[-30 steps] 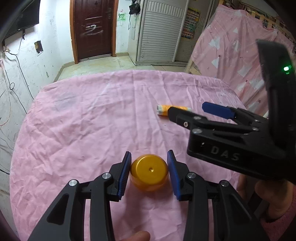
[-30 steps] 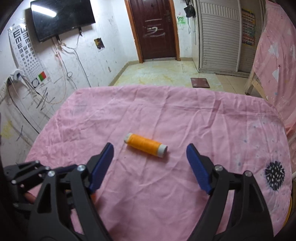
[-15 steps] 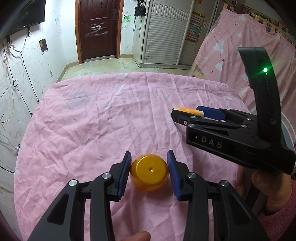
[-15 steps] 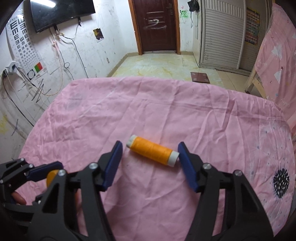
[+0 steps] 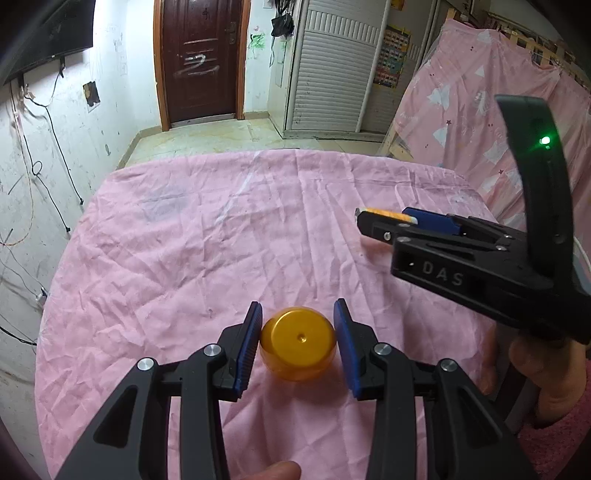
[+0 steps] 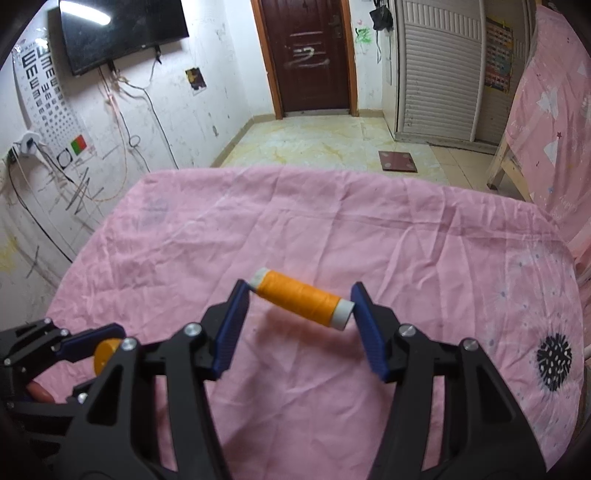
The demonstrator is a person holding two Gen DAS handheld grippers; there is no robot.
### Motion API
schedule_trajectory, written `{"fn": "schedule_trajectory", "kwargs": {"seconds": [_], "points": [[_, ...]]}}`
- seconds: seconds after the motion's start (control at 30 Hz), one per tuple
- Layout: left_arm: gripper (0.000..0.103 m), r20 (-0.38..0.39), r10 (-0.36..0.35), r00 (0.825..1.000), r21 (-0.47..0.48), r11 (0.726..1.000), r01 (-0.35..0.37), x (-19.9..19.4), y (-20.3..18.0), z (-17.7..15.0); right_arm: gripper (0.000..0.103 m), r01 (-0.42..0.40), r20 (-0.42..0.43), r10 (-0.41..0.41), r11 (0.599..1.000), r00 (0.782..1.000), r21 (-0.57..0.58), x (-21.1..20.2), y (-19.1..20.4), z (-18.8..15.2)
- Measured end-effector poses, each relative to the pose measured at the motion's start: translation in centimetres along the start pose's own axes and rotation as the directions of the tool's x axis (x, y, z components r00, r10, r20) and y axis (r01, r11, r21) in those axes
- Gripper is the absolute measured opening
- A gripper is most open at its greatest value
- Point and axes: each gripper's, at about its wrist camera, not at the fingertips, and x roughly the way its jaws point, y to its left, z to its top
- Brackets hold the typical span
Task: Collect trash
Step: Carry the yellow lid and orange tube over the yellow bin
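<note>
My left gripper (image 5: 297, 338) is shut on a round orange jar with a gold lid (image 5: 297, 343), held just above the pink tablecloth (image 5: 207, 240). My right gripper (image 6: 301, 312) is shut on an orange thread spool with white ends (image 6: 303, 302), clamped end to end and lifted off the cloth, with its shadow below. In the left wrist view the right gripper (image 5: 391, 221) is at the right, and the spool (image 5: 388, 215) peeks between its fingers. In the right wrist view the left gripper (image 6: 88, 345) with the jar (image 6: 105, 354) shows at the lower left.
The round table is covered by the wrinkled pink cloth, with a black floral print (image 6: 554, 363) near the right edge. A pink curtain (image 5: 480, 110) hangs at the right. A door (image 6: 314, 55), a wall TV (image 6: 122, 33) and bare floor lie beyond the table.
My right gripper has closed from wide open onto the thread spool and lifted it off the cloth. My left gripper keeps its hold on the orange jar.
</note>
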Motion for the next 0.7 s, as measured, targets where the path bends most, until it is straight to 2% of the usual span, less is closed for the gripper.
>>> {"fn": "schedule_trajectory", "kwargs": {"seconds": [0.37, 0.7], "points": [[0.033, 0.027, 0.004, 1.0, 0.073, 0.997, -0.006, -1.3, -4.3, 0.2, 0.055, 0.0, 0.109, -0.007, 0.998, 0.994, 0.067, -5.3, -3.3, -0.6], [0.033, 0.036, -0.015, 0.999, 0.172, 0.985, 0.009, -1.8, -10.4, -0.3, 0.055, 0.025, 0.19, -0.056, 0.987, 0.98, 0.161, -10.3, -8.7, -2.9]]}}
